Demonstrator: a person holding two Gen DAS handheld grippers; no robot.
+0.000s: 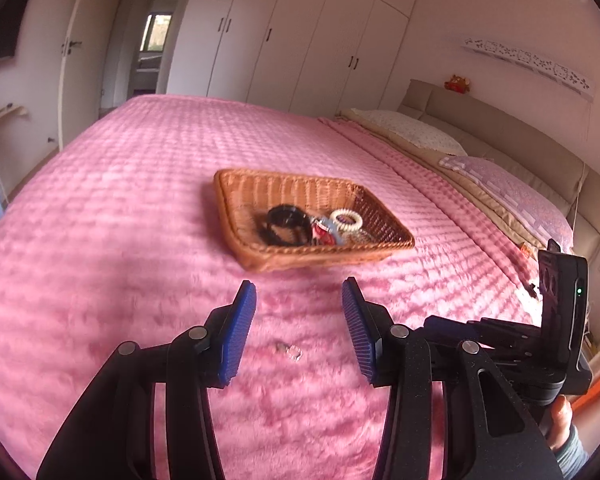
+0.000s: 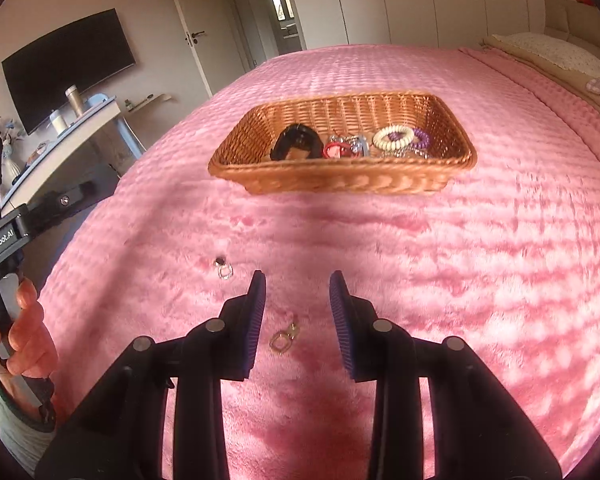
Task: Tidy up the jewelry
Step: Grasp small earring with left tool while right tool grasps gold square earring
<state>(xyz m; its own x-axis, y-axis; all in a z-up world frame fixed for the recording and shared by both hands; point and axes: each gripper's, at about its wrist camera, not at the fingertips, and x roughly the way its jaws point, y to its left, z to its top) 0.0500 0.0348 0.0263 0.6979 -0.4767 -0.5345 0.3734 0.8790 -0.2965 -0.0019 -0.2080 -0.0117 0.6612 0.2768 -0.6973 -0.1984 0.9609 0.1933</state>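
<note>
Pink bedspread [image 2: 480, 280]: plush, quilted fleece covering the whole bed; every task item lies on it.
Wicker basket [image 2: 340, 184]: rectangular, tan, resting on the bedspread at 12 o'clock from both grippers, well apart from them.
Basket contents: a black hair claw [image 2: 298, 142] toward the 9 o'clock end, a red and silver tangle of pieces [image 2: 346, 148] in the middle, a cream spiral hair tie [image 2: 394, 138] beside a purple spiral hair tie [image 2: 420, 138] toward the 3 o'clock end.
Gold earring [image 2: 285, 338]: lies flat on the bedspread between the right gripper's two fingers, nearer the 9 o'clock finger, touching neither.
Silver earring [image 2: 225, 270]: a small square-looped piece with a stud just beside it, on the bedspread at 10 o'clock from the right gripper's tips; in the left wrist view it sits between that gripper's fingers, low on the fleece.
Left gripper [image 1: 299, 294]: jaws spread wide, holding nothing, blue ribbed pads facing each other above the bedspread.
Right gripper [image 2: 297, 284]: jaws parted, empty, straddling the gold earring without contact.
Left hand [image 2: 24, 336]: wrapped round the left gripper's handle, seen at 9 o'clock in the right wrist view.
Surroundings: white wardrobe [image 1: 300, 32] at 12 o'clock beyond the bed, pillows [image 1: 420, 132] at 2 o'clock, a dark television [image 2: 68, 68] on the wall at 10 o'clock.
</note>
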